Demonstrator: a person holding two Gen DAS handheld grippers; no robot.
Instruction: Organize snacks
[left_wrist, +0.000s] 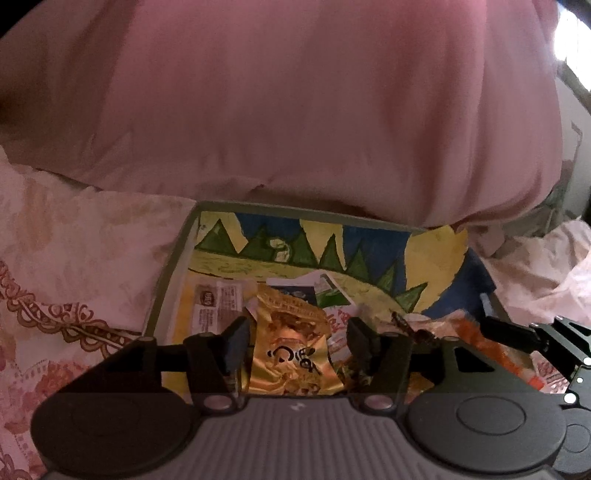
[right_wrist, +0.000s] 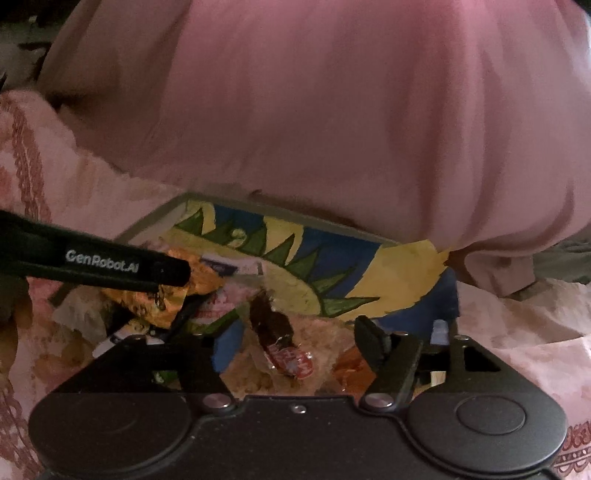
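The left tongs (left_wrist: 295, 343) stand wide, level over the tray (left_wrist: 173, 258), straddling a gold snack packet (left_wrist: 291, 354) whose long axis runs straight ahead. The right tongs (right_wrist: 295, 343) also gape wide; between them lies a red-ended candy (right_wrist: 284, 347), angled left-forward.

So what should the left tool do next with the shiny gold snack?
Probably close on it. The left tool is open, one finger on each side of the gold packet, which lies in the painted tray among other wrappers. The right tool is open over a red-and-brown wrapper.
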